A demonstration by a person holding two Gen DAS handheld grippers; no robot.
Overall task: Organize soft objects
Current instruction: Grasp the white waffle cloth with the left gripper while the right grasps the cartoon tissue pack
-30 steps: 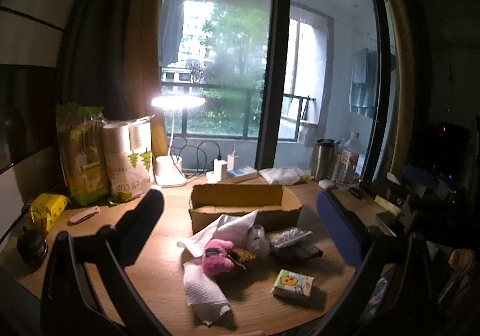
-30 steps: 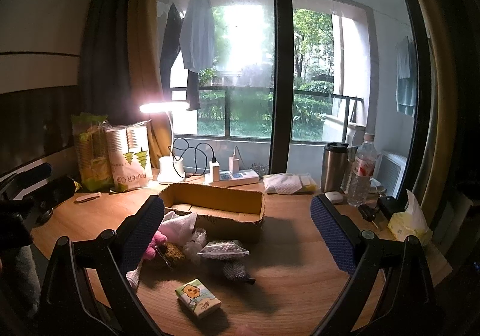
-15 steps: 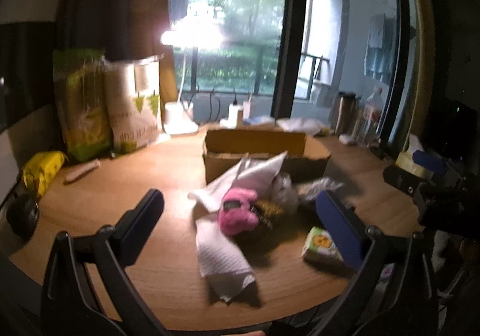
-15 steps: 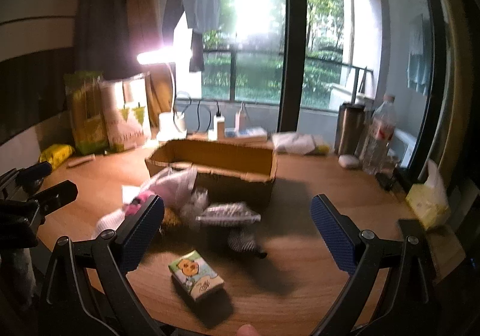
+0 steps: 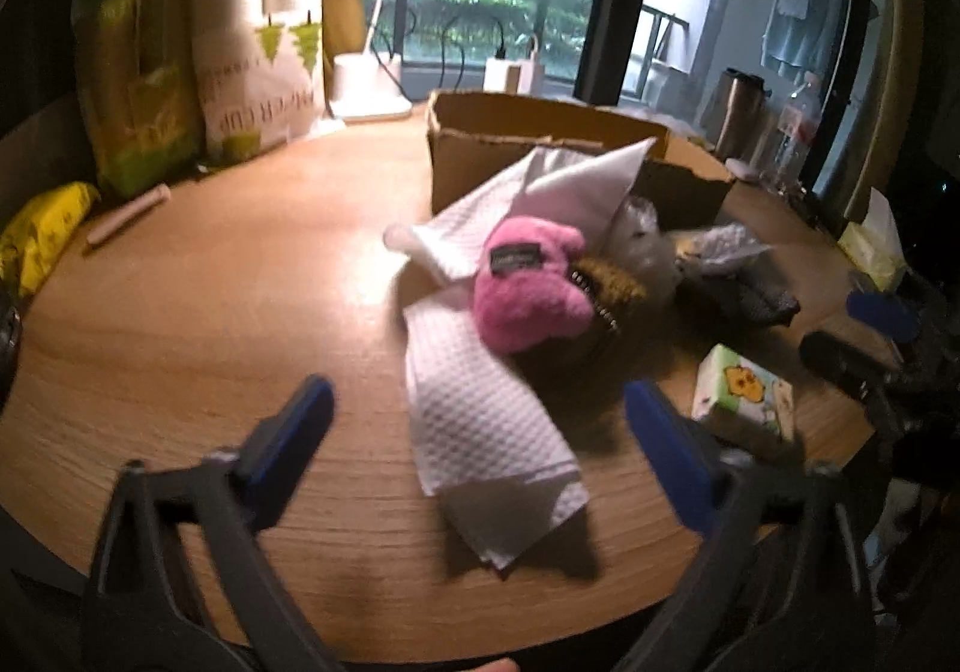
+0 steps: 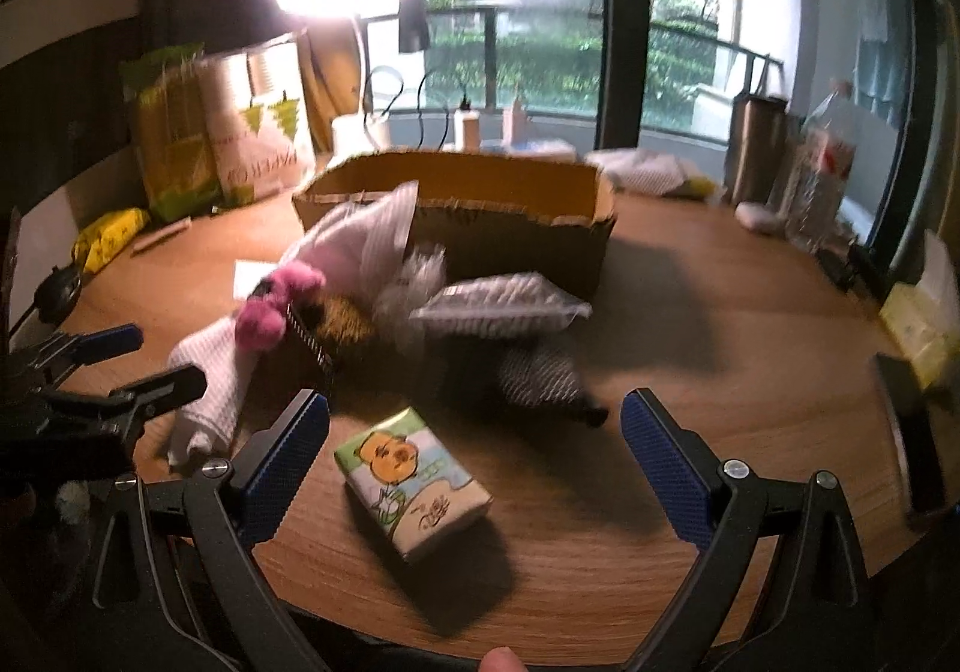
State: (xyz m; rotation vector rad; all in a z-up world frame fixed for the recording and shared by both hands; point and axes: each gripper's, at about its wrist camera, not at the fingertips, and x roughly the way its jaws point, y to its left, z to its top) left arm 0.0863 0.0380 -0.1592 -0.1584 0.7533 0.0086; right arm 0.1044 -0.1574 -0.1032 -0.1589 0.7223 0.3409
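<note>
A pile of soft things lies before an open cardboard box (image 5: 540, 144) (image 6: 480, 210) on a round wooden table (image 5: 210, 312). It holds a pink plush toy (image 5: 528, 282) (image 6: 276, 306), white cloths (image 5: 480, 420) (image 6: 204, 378), a clear bag (image 6: 498, 306) and a dark striped cloth (image 6: 534, 378). A small tissue pack (image 6: 414, 480) (image 5: 744, 402) lies nearest. My left gripper (image 5: 480, 432) is open and empty over the white cloth. My right gripper (image 6: 474, 432) is open and empty, with the tissue pack between its fingers.
Green and white paper-cup bags (image 5: 198, 60) (image 6: 216, 126) stand at the back left beside a lit desk lamp (image 6: 354, 126). A yellow packet (image 5: 42, 234) lies at the left edge. A flask (image 6: 756, 150), a bottle (image 6: 822, 180) and a tissue box (image 6: 924, 312) stand at the right.
Both grippers have moved down and forward toward the pile. The left one now hangs over the white cloth, the right one over the tissue pack. Both stay open.
</note>
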